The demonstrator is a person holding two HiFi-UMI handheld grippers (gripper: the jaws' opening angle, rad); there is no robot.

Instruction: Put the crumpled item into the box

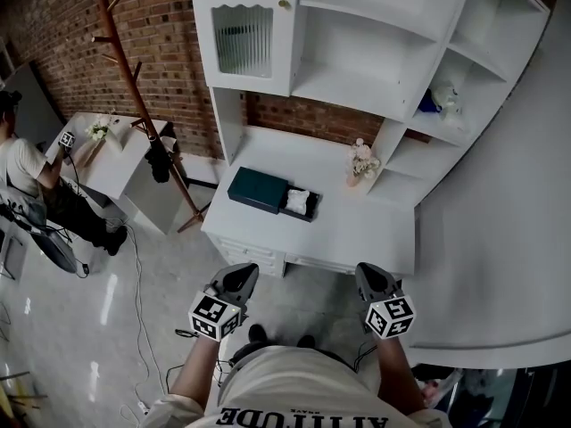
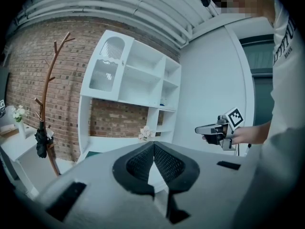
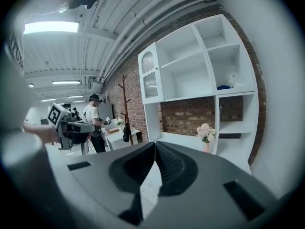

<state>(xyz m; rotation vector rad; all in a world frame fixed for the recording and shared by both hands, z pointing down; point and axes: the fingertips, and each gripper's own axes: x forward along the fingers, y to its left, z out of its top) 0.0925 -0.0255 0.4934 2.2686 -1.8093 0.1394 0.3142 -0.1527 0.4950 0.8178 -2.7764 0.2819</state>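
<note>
A dark green box (image 1: pixel 257 189) lies on the white desk (image 1: pixel 357 230). Its slid-out tray holds a white crumpled item (image 1: pixel 297 201). My left gripper (image 1: pixel 244 272) and right gripper (image 1: pixel 369 272) hover side by side in front of the desk's near edge, well short of the box. Both point at the desk, level with each other. In the left gripper view my left gripper (image 2: pixel 153 145) has its jaws closed tip to tip on nothing, and the right gripper (image 2: pixel 199 129) shows off to its right. The right gripper (image 3: pixel 155 144) is likewise shut and empty.
A white shelf unit (image 1: pixel 357 52) rises behind the desk, with a small vase of flowers (image 1: pixel 361 161) at its right. A wooden coat stand (image 1: pixel 143 123) and a white side table (image 1: pixel 111 168) stand to the left, where a person (image 1: pixel 27 181) works. Cables trail over the floor (image 1: pixel 134 266).
</note>
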